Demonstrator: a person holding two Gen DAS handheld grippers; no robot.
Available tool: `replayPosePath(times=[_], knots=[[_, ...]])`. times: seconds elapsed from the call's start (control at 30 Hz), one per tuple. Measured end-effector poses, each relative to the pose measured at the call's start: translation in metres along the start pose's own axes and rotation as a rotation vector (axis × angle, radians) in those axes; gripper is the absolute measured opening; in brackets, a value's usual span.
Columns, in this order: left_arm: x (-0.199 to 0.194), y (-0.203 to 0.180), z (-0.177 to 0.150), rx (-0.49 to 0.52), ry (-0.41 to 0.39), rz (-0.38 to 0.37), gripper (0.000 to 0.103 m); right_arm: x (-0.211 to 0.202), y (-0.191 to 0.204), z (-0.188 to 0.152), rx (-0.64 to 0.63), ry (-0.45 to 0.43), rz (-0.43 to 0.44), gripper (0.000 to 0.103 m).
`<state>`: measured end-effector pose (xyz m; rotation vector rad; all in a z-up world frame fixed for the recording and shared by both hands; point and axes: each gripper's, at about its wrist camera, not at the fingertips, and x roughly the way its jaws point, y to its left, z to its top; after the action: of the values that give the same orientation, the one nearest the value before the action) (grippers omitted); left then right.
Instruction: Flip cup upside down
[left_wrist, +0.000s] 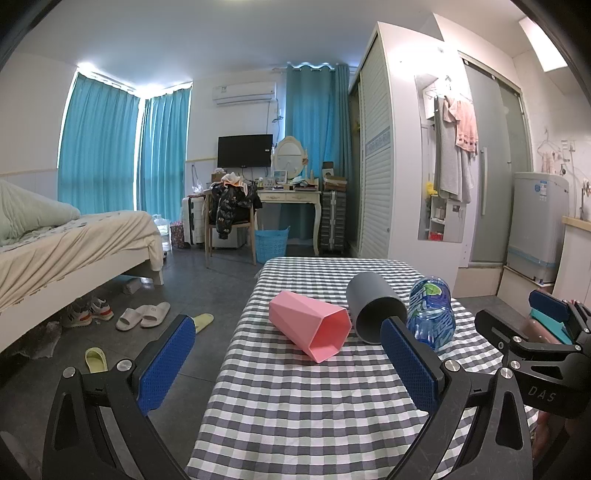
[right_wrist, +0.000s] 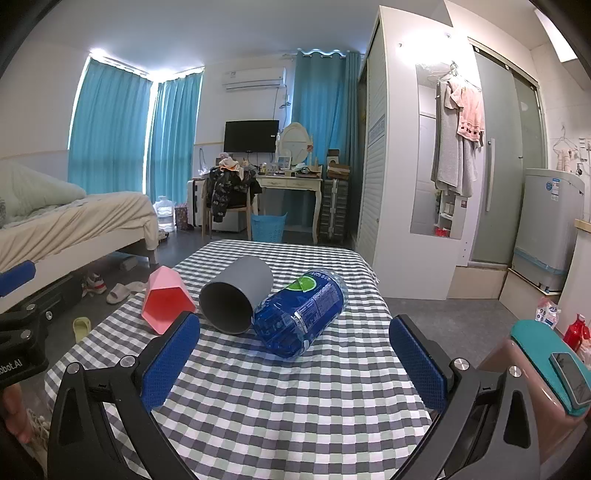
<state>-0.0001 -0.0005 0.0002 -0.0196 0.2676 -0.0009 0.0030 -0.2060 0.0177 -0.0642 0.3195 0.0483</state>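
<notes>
A pink faceted cup lies on its side on the checkered table, its mouth towards me. A grey round cup lies on its side just right of it. A blue cut bottle cup lies on its side right of the grey one, touching it. In the right wrist view they are the pink cup, the grey cup and the blue cup on the table. My left gripper is open and empty, short of the pink cup. My right gripper is open and empty, just short of the blue cup.
The table's left edge drops to a floor with slippers. A bed stands at the left. A white wardrobe stands beyond the table's right side. A pink bin with a teal lid and a phone stands at the right.
</notes>
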Motion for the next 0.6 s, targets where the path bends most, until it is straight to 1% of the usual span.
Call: replayPosePath(times=[0.6], knots=[[0.0002, -0.0002, 0.0001, 0.001, 0.001, 0.001, 0.103, 0.0053, 0.002, -0.0026, 0.0, 0.004, 0.001, 0.103]])
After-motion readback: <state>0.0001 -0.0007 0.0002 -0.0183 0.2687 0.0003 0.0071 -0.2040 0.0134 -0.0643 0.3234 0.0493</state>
